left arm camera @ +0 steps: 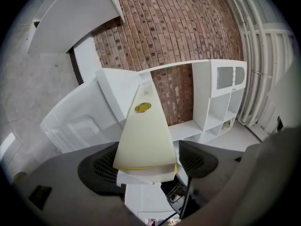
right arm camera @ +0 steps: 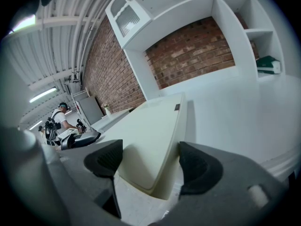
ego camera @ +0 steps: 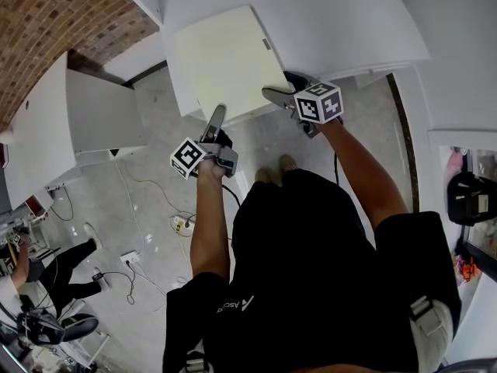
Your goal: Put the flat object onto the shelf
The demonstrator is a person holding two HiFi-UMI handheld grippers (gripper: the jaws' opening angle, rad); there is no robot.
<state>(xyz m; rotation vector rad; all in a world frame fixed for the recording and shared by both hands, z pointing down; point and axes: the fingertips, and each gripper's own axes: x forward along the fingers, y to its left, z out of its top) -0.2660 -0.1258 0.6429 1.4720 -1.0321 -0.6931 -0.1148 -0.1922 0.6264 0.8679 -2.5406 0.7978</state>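
Note:
The flat object is a cream board [ego camera: 221, 61] with a small grey tag at its far right corner. It lies on the white shelf top [ego camera: 342, 22], and its near edge hangs out over the floor. My left gripper [ego camera: 217, 116] holds that near edge; in the left gripper view the board [left arm camera: 143, 135] fills the gap between the pads of the gripper [left arm camera: 148, 163]. My right gripper [ego camera: 284, 90] is at the near right corner. There the board [right arm camera: 150, 135] sits between the pads of the gripper [right arm camera: 150, 163], and both pads touch it.
A white shelf unit with open compartments [left arm camera: 221, 98] stands against the brick wall [left arm camera: 178, 27]. A green item [right arm camera: 268, 64] sits in one compartment. Another white cabinet [ego camera: 46, 123] is on the left. Cables [ego camera: 147, 263] lie on the floor, and a person [ego camera: 54, 263] sits at lower left.

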